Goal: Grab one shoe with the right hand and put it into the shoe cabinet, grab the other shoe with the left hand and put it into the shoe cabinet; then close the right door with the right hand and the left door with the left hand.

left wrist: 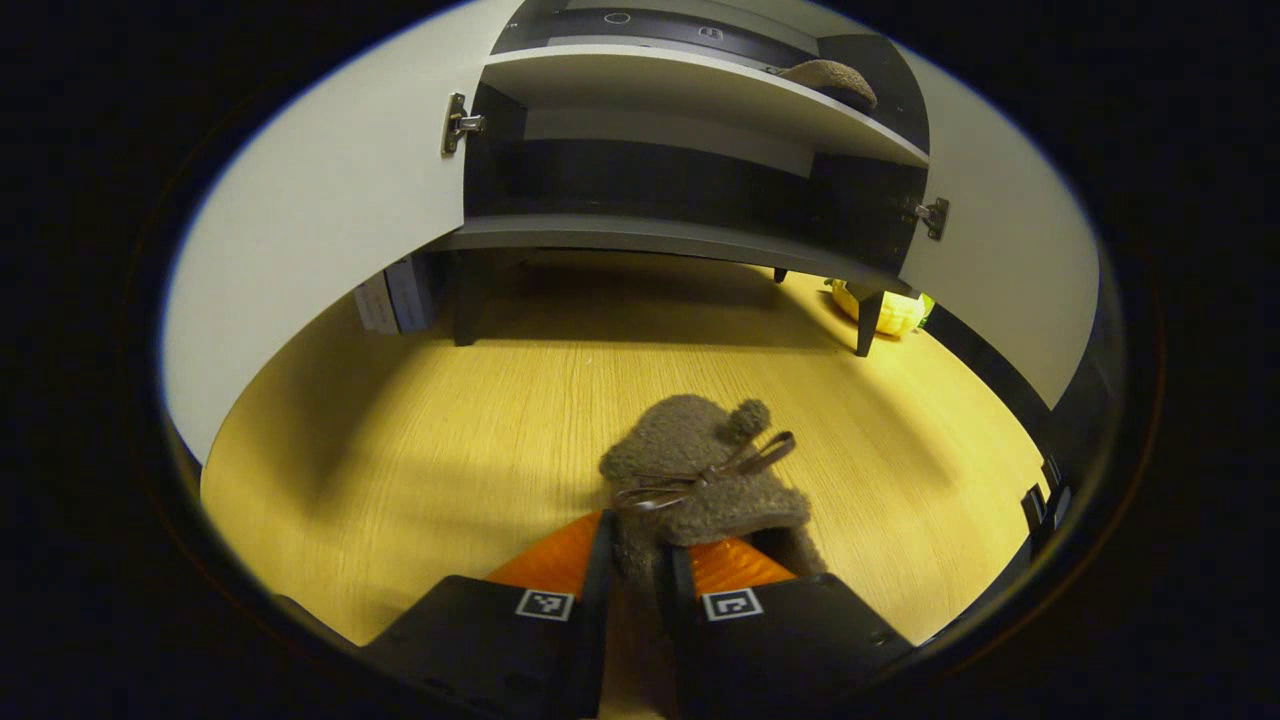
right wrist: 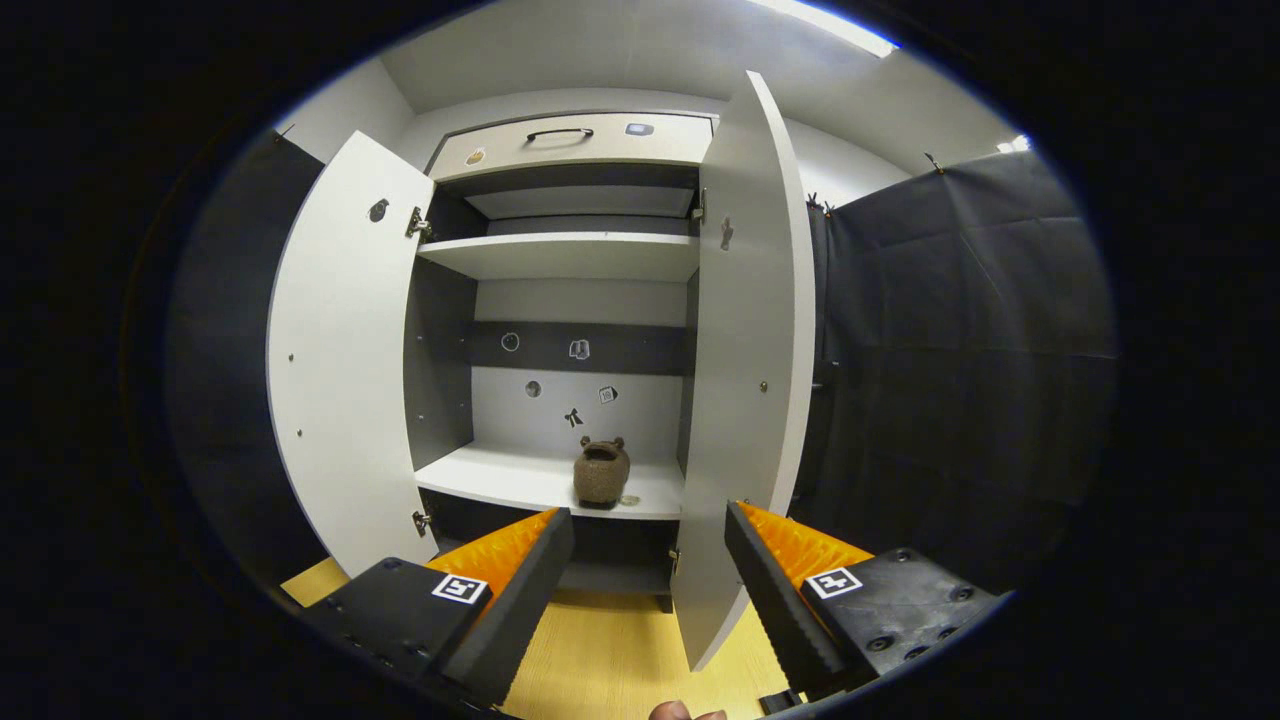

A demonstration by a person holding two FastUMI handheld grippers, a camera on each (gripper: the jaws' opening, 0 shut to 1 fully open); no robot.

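A brown fuzzy shoe (left wrist: pixel 700 465) with a thin bow lies low over the wooden floor (left wrist: pixel 400 450), toe pointing at the cabinet. My left gripper (left wrist: pixel 635 550) is shut on its near rim, one finger on each side. I cannot tell whether the shoe touches the floor. The other brown shoe (right wrist: pixel 601 472) stands on the cabinet's lower shelf (right wrist: pixel 500 480), toward the right; it is also seen from below in the left gripper view (left wrist: pixel 830 80). My right gripper (right wrist: pixel 650 585) hangs open and empty in front of the shoe cabinet, apart from both doors.
Both white doors stand wide open: the left door (right wrist: pixel 345 350) and the right door (right wrist: pixel 745 350), whose edge is close ahead of my right gripper. A drawer (right wrist: pixel 575 140) tops the cabinet. Under it sit a yellow object (left wrist: pixel 885 310) and small boxes (left wrist: pixel 395 295).
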